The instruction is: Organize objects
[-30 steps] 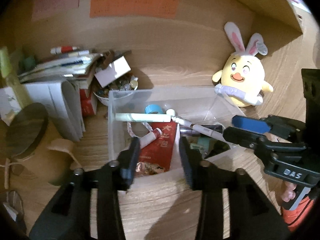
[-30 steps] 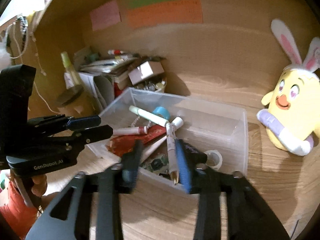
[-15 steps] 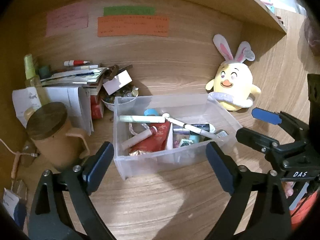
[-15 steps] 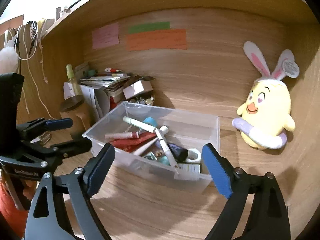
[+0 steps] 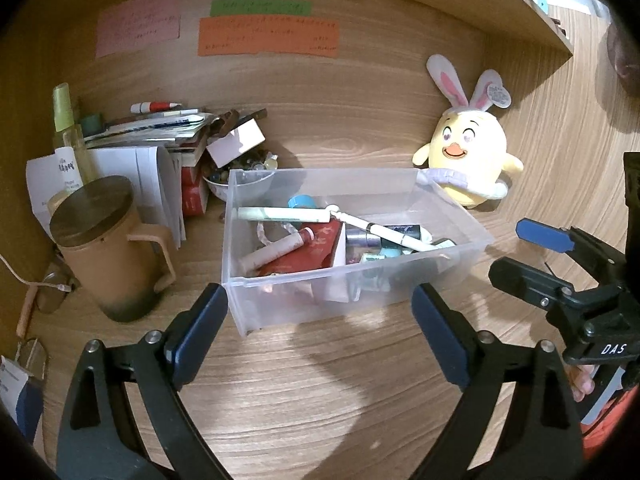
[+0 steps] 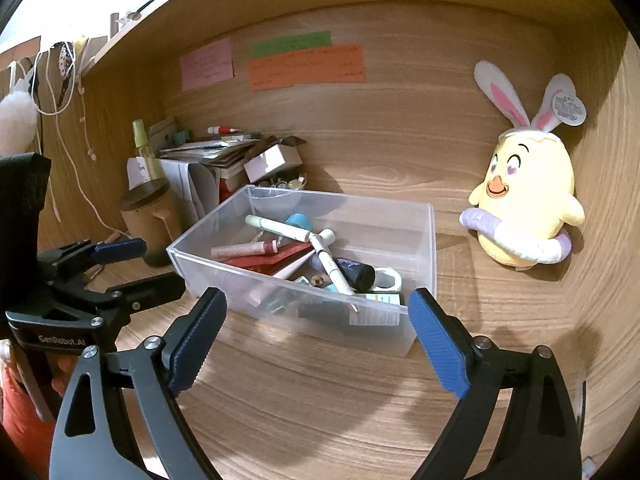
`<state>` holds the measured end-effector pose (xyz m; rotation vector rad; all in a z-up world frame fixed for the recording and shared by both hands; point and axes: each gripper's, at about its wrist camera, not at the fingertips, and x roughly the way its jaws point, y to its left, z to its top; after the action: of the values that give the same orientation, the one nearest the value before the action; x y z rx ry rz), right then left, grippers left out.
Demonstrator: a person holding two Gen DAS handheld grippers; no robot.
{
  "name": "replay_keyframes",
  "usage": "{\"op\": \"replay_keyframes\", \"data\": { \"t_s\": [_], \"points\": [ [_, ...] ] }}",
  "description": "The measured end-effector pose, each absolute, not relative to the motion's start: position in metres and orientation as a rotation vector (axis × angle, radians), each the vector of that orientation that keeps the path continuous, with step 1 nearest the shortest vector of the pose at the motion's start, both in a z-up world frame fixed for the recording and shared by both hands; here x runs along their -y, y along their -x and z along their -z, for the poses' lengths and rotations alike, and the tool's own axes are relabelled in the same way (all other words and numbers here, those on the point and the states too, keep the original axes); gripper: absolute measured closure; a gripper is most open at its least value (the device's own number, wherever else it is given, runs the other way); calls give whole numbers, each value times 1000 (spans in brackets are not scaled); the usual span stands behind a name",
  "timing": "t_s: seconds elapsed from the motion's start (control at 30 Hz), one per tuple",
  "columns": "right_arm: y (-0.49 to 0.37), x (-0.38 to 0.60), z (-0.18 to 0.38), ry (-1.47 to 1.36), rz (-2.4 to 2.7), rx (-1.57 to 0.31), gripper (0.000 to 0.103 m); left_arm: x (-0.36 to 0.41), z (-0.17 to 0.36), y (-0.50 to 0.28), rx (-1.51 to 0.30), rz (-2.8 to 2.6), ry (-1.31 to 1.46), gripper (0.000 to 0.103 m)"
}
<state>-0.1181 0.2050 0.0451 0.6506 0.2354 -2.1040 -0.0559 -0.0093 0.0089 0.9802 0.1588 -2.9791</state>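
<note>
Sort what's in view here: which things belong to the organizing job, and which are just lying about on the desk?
Part of the job:
- clear plastic bin
- pens and tubes inside it
- red packet inside it
- left gripper, open and empty
- right gripper, open and empty

Just lying about:
- stuffed chick with bunny ears
- brown lidded mug
- stack of papers and books
- sticky notes on the back panel

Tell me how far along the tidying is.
Done: pens, tubes and tape already lie in the clear bin. In hand: nothing; left gripper and right gripper are both open and empty, short of the bin. Left: the paper stack, brown lidded mug and plush chick sit outside.
</note>
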Motion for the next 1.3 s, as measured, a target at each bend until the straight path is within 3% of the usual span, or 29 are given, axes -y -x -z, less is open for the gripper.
{"op": "replay_keyframes", "data": {
  "t_s": [1.3],
  "points": [
    [118,-204,-44,-664,2099,-219,11,12,-19,51,-179,2992,-956,9]
  ]
}}
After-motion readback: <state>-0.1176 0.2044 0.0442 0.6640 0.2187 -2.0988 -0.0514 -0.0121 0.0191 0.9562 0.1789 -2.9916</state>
